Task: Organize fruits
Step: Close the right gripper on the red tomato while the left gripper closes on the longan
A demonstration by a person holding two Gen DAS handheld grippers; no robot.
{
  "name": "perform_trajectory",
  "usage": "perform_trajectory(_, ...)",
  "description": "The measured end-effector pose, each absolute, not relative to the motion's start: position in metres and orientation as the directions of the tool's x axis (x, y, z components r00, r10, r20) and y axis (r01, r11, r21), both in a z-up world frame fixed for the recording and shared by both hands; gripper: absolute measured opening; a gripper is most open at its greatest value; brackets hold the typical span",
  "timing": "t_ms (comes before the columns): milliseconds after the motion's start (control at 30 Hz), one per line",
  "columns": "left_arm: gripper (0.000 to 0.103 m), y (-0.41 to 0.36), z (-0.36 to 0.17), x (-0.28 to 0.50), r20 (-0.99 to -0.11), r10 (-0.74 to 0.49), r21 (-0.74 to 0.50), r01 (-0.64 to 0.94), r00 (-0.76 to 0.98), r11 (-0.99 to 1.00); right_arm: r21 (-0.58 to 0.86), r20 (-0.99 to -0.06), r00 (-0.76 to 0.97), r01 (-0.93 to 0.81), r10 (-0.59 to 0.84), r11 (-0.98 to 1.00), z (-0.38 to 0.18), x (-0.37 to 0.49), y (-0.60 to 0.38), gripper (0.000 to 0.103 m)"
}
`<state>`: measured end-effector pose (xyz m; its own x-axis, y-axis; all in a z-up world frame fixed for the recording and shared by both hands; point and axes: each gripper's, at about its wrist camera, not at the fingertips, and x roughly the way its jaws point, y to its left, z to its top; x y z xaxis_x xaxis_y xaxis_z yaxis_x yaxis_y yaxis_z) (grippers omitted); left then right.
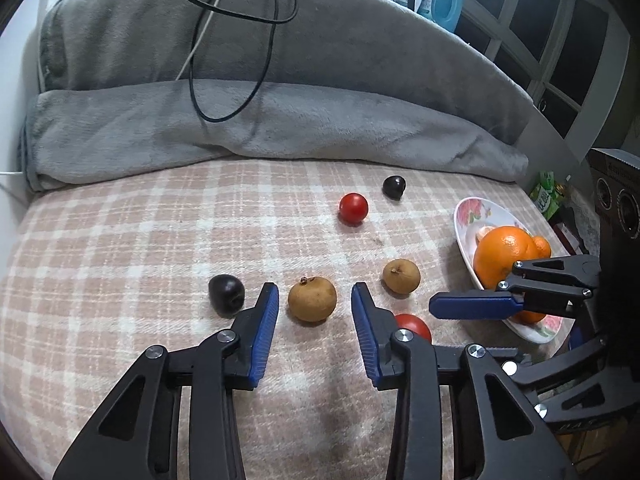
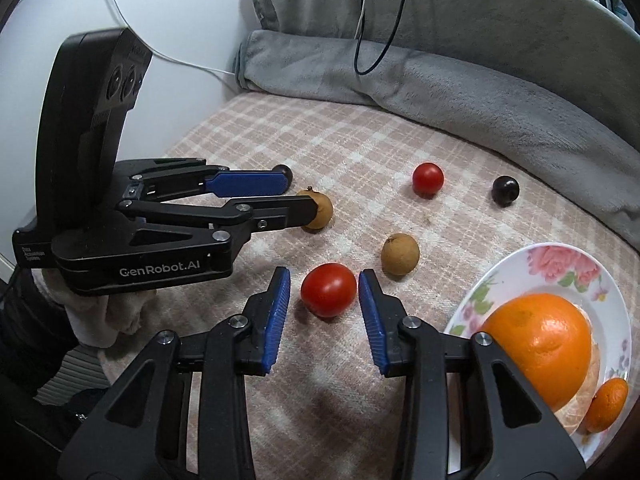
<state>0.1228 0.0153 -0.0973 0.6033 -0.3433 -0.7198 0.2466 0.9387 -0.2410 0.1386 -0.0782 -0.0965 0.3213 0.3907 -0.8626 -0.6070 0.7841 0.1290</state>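
Fruits lie scattered over a checked blanket on a bed, and a flowered plate at the lower right of the right wrist view already carries a large orange and a smaller one.

The left hand-held gripper straddles a brown longan at the lower middle of its frame. Its blue pads stand on either side of the fruit with a sliver of blanket showing on each side, so it is not yet gripping. The right hand-held gripper brackets a red tomato in the same way; the right pad looks just about touching the skin, the left pad slightly apart.

To do this step well, I judge each pair of pads should meet the fruit at its widest girth, low enough that it cannot squirt upward. The tomato is smooth and soft, so a gentle squeeze suits it; the longan's rough shell should hold more easily. The blanket gives underfoot, so pressing down risks rolling the fruit.

Other pieces wait nearby: a second longan, a second tomato and two dark plums. The plate seems the likely destination.
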Motion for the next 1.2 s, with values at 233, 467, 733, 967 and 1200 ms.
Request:
perform_trajectory(233, 0.034, 0.014, -0.104, 0.128, -0.73, -0.352, -0.251, 0.248, 0.586, 0.936, 0.104, -0.876, 0.316, -0.617, 0.366, 0.78, -0.102, 0.141, -0.072, 0.037)
perform_trajectory(467, 0.031, 0.014, -0.113, 0.134, -0.743, -0.355, -0.258, 0.246, 0.568, 0.934, 0.08, -0.885, 0.315, -0.623, 0.343, 0.778, -0.105, 0.142, -0.068, 0.037)
perform_trajectory(733, 0.027, 0.013, -0.113, 0.135, -0.744, -0.358, -0.263, 0.246, 0.564, 0.933, 0.069, -0.891, 0.312, -0.625, 0.329, 0.778, -0.109, 0.143, -0.065, 0.035)
perform_trajectory(967, 0.026, 0.013, -0.112, 0.135, -0.745, -0.352, -0.256, 0.244, 0.567, 0.935, 0.07, -0.886, 0.319, -0.625, 0.336, 0.777, -0.106, 0.141, -0.064, 0.035)
perform_trajectory(1200, 0.026, 0.016, -0.105, 0.13, -0.741, -0.348, -0.262, 0.231, 0.574, 0.937, 0.076, -0.87, 0.343, -0.616, 0.354, 0.784, -0.093, 0.133, -0.068, 0.035)
